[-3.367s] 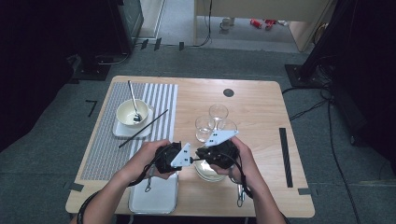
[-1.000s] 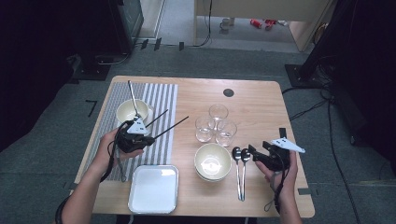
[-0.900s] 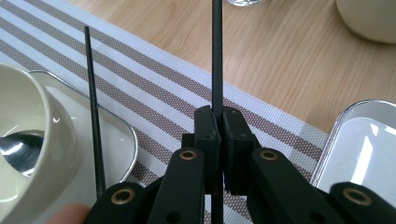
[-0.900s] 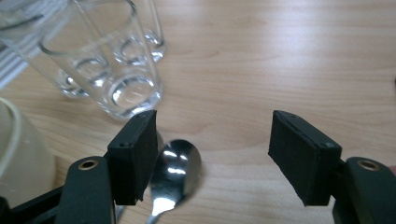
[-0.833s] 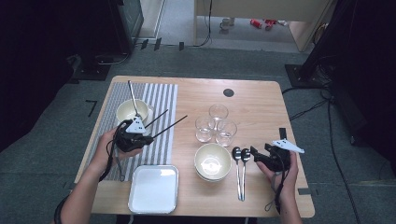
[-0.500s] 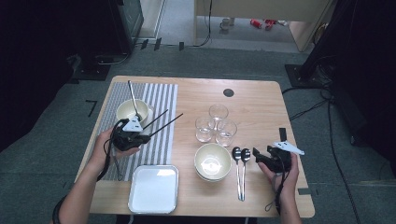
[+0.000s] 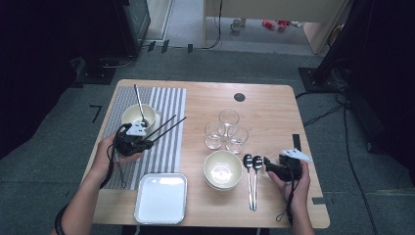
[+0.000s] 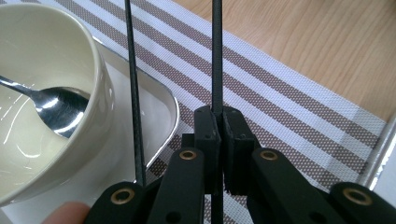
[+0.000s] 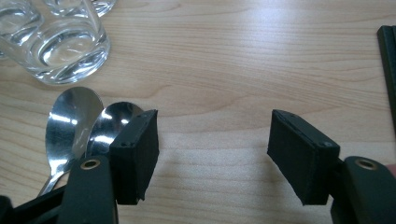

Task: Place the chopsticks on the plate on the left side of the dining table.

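My left gripper (image 7: 146,141) hovers over the striped placemat (image 7: 169,105), just in front of a cream bowl (image 7: 139,116). In the left gripper view it (image 8: 219,126) is shut on one black chopstick (image 8: 217,46). A second chopstick (image 8: 132,70) runs past the left jaw. Both chopsticks (image 7: 169,125) point to the far right. My right gripper (image 7: 267,162) rests low at the table's right front. It is open with nothing between its jaws (image 9: 212,149), just right of two metal spoons (image 9: 70,116).
The cream bowl (image 8: 46,93) holds a spoon (image 8: 56,105) and sits on a small white tray (image 8: 144,116). Stacked bowls (image 7: 222,169) stand left of the two spoons (image 7: 252,166). Three glasses (image 7: 227,129) cluster mid-table. A white tray (image 7: 161,197) lies front left, a black strip (image 9: 387,46) right.
Both grippers were together at the front centre, then parted. Over the last second the left one carried the chopsticks slightly up and left toward the bowl. The right one barely moved.
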